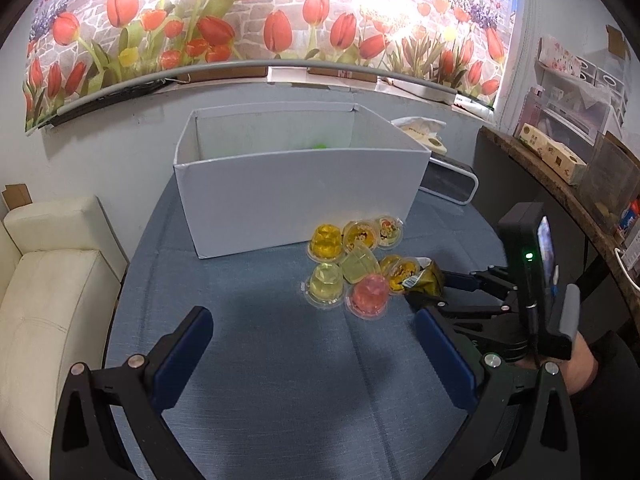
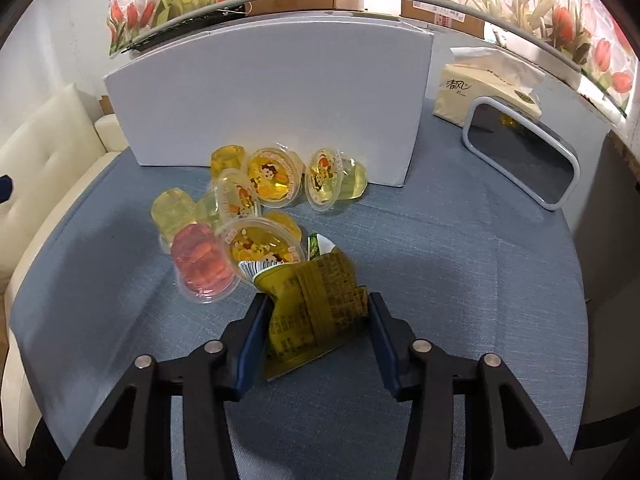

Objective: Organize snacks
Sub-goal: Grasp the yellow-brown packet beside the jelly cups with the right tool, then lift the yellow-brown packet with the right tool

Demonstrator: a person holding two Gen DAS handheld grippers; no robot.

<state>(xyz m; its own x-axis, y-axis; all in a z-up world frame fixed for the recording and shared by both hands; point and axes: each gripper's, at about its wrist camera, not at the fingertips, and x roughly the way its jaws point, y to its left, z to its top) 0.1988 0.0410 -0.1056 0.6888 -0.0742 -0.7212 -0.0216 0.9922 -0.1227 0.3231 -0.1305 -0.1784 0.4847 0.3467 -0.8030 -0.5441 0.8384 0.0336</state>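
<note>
A white open box [image 1: 296, 196] stands on the blue table; it also shows in the right wrist view [image 2: 272, 96]. Several jelly cups, yellow [image 1: 326, 242] and one pink [image 1: 370, 294], lie in a cluster in front of it. In the right wrist view the pink cup [image 2: 200, 262] lies left of a yellow-green snack packet [image 2: 316, 308]. My right gripper [image 2: 316, 320] has its jaws on both sides of the packet and is shut on it. It shows in the left wrist view [image 1: 430, 284] too. My left gripper [image 1: 312, 332] is open and empty, short of the cups.
A tissue pack [image 2: 488, 88] and a white-framed mirror [image 2: 524, 156] sit at the table's back right. A cream sofa [image 1: 48, 300] stands left of the table. A cluttered wooden shelf [image 1: 568, 184] is at the right.
</note>
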